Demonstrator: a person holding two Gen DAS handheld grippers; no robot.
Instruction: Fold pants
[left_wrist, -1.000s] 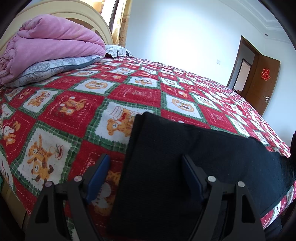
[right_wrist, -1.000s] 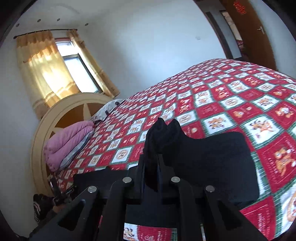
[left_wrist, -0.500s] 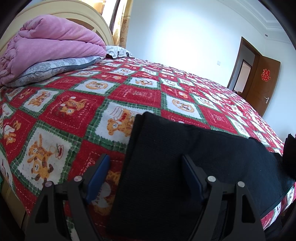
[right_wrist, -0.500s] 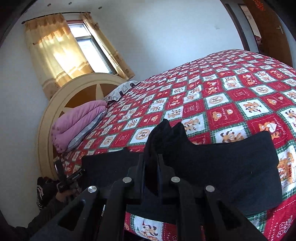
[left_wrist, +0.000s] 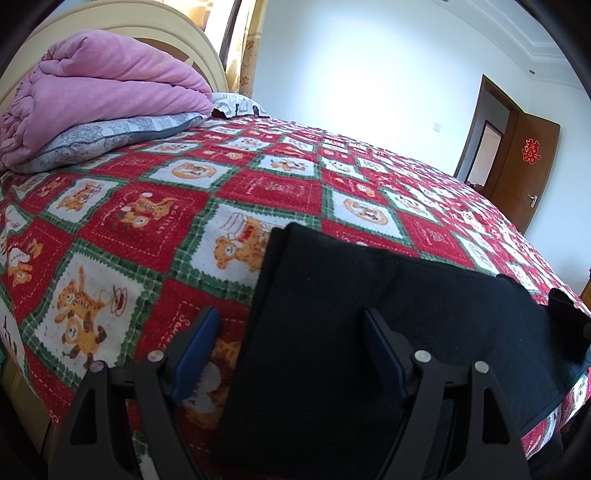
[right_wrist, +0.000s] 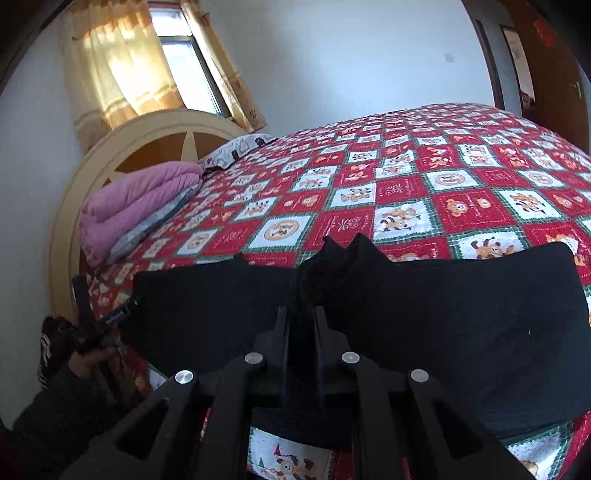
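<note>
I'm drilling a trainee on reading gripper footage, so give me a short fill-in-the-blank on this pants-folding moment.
1. The right gripper is shut on a raised bunch of the ____ knit pants.
2. The left gripper has its blue-padded fingers ____, one on either side of the pants' edge.
3. The folded pink quilt rests on a ____ patterned pillow.
4. The pants lie on a red, white and green ____ bedspread.

Missing words: black; open; grey; checked

pink quilt (left_wrist: 99, 99) on grey pillow (left_wrist: 92, 138), red patchwork bedspread (left_wrist: 258, 188)
</note>
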